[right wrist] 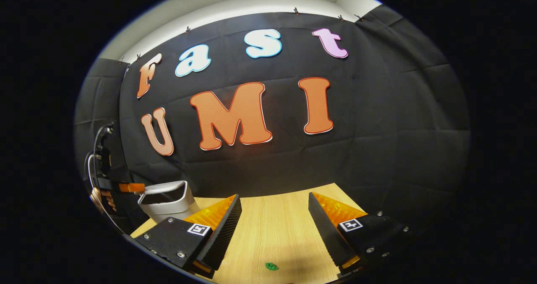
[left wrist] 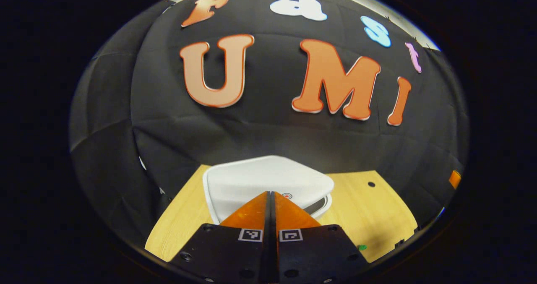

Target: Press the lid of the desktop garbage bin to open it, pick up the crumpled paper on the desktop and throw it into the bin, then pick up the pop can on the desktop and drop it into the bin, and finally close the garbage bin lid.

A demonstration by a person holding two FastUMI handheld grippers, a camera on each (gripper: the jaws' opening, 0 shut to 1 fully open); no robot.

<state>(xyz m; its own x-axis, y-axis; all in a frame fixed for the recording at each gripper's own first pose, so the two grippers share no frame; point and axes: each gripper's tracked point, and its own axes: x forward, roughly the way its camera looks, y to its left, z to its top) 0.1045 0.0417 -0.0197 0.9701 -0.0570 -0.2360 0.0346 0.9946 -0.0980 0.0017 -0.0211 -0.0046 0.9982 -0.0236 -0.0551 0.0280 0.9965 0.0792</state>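
Bin lid [left wrist: 264,177]: stiff, springy plastic; press front edge. Left gripper [left wrist: 270,196] fingers closed at lid; right gripper [right wrist: 272,217] fingers wide.

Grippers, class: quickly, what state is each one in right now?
Left gripper: fingers shut, empty, tips at the garbage bin lid.
Right gripper: fingers open, empty, above the desktop.

We see a booth hung with black cloth [right wrist: 377,149], creased in a grid of folds and clipped along its top edge. Above it runs a pale wall [right wrist: 235,3] meeting a ceiling corner at upper right. A light wooden bench [right wrist: 272,221] butts against the cloth, its grain running toward us; a small dark hole [left wrist: 371,184] marks its surface.
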